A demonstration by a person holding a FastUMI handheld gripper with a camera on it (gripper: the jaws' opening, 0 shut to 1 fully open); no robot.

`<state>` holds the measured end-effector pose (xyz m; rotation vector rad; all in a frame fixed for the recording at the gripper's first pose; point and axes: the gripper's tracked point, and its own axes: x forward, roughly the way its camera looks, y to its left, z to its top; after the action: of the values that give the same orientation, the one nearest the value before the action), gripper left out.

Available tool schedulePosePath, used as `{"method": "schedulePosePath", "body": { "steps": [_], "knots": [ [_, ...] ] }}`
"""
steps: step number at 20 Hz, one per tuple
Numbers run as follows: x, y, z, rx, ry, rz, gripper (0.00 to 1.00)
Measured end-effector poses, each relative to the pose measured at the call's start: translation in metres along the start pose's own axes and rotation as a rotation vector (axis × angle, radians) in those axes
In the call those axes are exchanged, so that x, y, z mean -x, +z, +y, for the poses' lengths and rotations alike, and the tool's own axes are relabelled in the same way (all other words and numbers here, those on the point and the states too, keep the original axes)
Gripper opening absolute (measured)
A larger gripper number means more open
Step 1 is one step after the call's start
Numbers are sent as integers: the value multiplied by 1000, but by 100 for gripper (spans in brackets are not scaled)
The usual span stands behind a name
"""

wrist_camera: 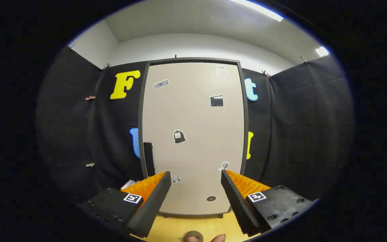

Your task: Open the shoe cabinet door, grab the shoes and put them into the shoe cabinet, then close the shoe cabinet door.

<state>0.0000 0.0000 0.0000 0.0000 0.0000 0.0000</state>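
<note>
The tall beige shoe cabinet door point(193, 134) with a dark frame fills the centre of the frame, shut, dotted with small stickers. A black vertical handle point(148, 158) sits at its lower left edge. The gripper point(196, 176) faces the door with its fingers wide apart and nothing between them, tips low in the frame. At bottom centre, a light wooden floor point(176, 228) and a fingertip point(217, 238) show.
</note>
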Motion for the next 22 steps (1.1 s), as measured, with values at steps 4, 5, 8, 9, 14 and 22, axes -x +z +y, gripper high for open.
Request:
{"method": "schedulePosePath", "body": {
  "steps": [4,5,8,9,14,22],
  "knots": [
    [2,-1,0,-4,-15,4,98],
    [2,0,0,-4,-17,5,97],
    [4,2,0,2,-30,3,97],
    [4,2,0,4,-34,4,97],
    [6,0,0,15,-51,7,98],
    [2,2,9,9,-43,6,97]
  ]
}}
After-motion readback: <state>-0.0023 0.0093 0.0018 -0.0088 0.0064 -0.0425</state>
